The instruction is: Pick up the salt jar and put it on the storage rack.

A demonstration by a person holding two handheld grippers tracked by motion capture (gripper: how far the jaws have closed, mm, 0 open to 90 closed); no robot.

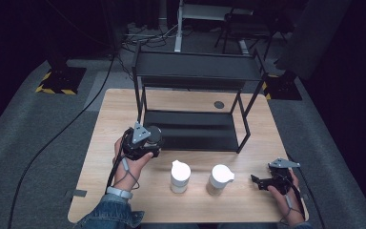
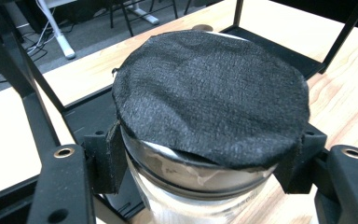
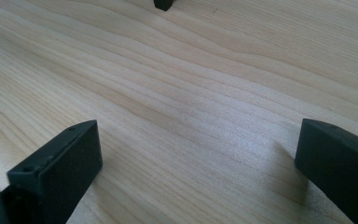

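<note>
My left gripper point(image 1: 148, 141) is shut on a glass jar point(image 2: 200, 196) with a black cloth-covered lid point(image 2: 212, 93), its jaws clamped on either side just under the lid. I hold the jar point(image 1: 153, 137) above the table, at the front left corner of the black shelf rack point(image 1: 195, 71). Two white jars point(image 1: 180, 176) point(image 1: 218, 179) stand side by side on the wooden table point(image 1: 109, 119) near its front edge. My right gripper point(image 1: 256, 181) rests low at the front right, open, with bare wood between its fingers point(image 3: 60, 168).
The rack has a top shelf and a low shelf point(image 1: 190, 129), both bare, and takes up the table's back half. Its thin legs point(image 1: 243, 133) stand on the wood. A round grommet hole point(image 1: 218, 104) lies behind the rack.
</note>
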